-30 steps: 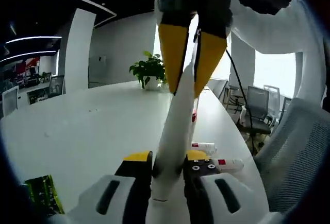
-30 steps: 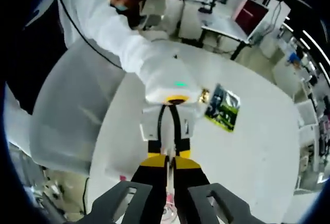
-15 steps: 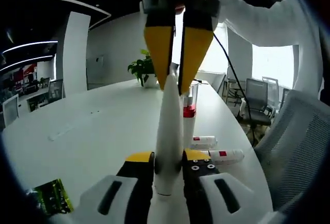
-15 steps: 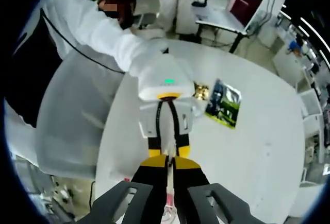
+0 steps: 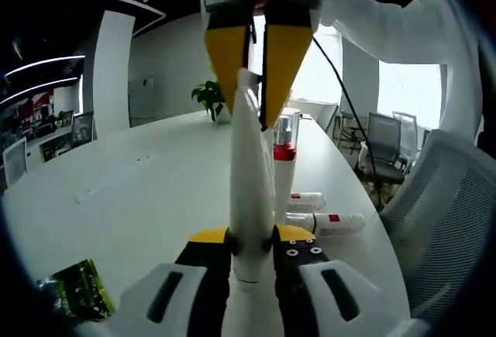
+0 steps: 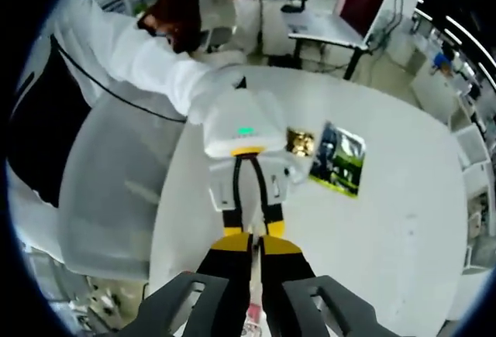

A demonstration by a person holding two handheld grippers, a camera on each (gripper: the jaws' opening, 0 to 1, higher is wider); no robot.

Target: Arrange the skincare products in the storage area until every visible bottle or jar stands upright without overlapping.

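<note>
Left gripper view shows my left gripper (image 5: 252, 245) clamped on the base of a white tube (image 5: 249, 174), held in the air above the white table (image 5: 139, 197), while my right gripper (image 5: 260, 81) pinches its tip from above. I count 1 red-collared bottle (image 5: 284, 174) already standing just behind it. 2 white bottles (image 5: 322, 222) lie on their sides near the table's edge, so I judge most of the job remains.
</note>
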